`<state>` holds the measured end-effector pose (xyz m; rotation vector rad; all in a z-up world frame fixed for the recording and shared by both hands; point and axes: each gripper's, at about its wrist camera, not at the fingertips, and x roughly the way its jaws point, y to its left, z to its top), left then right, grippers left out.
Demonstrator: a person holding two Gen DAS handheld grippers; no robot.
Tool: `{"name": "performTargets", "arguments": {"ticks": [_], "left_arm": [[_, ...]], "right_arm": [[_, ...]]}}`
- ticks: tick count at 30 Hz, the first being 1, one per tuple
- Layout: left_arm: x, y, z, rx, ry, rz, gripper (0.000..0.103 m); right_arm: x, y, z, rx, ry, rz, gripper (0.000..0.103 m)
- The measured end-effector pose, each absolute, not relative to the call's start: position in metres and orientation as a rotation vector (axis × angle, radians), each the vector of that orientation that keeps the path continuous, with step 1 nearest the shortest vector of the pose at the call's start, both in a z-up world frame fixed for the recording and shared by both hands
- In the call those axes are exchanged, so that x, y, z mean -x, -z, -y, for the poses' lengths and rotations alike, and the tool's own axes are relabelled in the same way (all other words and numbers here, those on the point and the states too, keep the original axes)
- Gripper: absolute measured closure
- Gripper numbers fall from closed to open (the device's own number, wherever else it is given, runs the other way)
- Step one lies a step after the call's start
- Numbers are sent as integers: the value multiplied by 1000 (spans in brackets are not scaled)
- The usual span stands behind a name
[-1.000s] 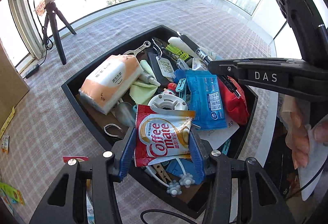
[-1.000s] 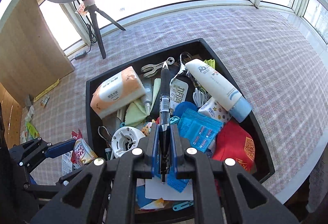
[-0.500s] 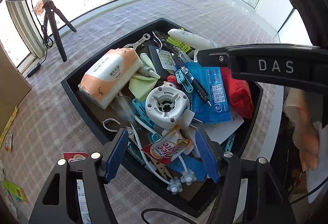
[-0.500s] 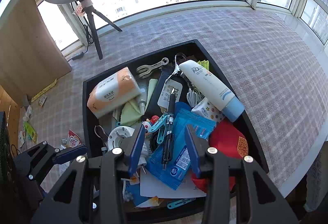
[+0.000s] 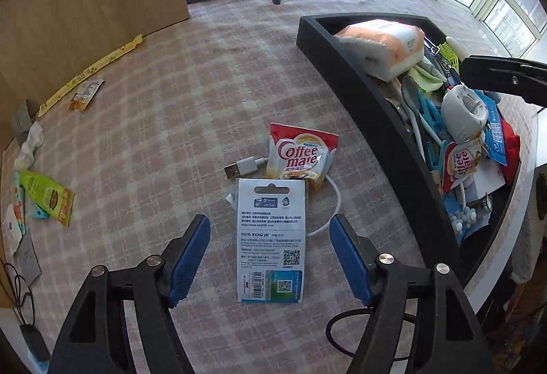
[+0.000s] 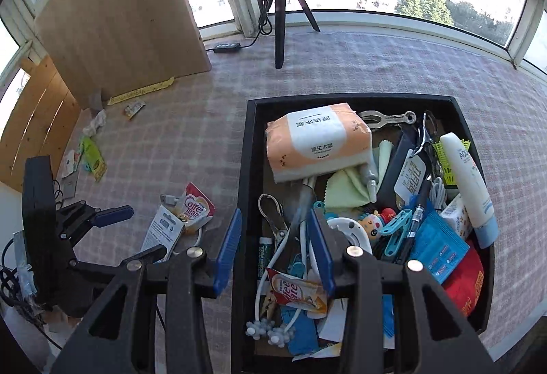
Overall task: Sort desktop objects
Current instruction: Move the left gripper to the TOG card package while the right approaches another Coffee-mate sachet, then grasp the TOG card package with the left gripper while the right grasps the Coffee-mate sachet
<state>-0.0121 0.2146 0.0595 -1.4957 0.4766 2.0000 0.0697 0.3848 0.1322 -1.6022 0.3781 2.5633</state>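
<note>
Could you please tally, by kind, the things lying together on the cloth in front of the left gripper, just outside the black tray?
Coffee mate sachet: 1
white USB cable: 1
printed card pack: 1
Total: 3

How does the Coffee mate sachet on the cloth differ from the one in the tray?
The cloth sachet lies flat and fully visible, resting on a white USB cable beside the card. The tray sachet is crumpled, tilted and half buried in clutter inside the black tray. Both are red-and-white with the same logo.
</note>
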Motion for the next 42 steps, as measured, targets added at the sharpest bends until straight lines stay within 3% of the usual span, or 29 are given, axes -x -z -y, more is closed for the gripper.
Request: {"name": "performTargets", "arguments": {"ticks": [3,11,17,31,38,41,42], "left_arm": [[9,-45,-197,1559,-2009,-460,29],[-2,-27,-197,1603,-2029,-436,28],[-6,-18,-206,1613,-2033,-434,28],[6,-6,-183,1658,-2110,-448,30],[16,-7,-163,1673,-2147,-421,42],[19,-8,-159,1679,-2155,-410,47],[19,-8,-157,1678,-2155,-405,48]], "right_arm": [[-49,-122,-350,1714,-2643,-281,47],[7,-69,-305,2011,-2606,-130,43],[23,-40,-298,2099,-2534,-19,43],[31,-5,-294,2233,-2451,1,43],[25,-5,-294,2204,-2463,20,43],[24,-6,-298,2192,-2462,-8,48],[24,-7,-299,2188,-2457,-15,56]]}}
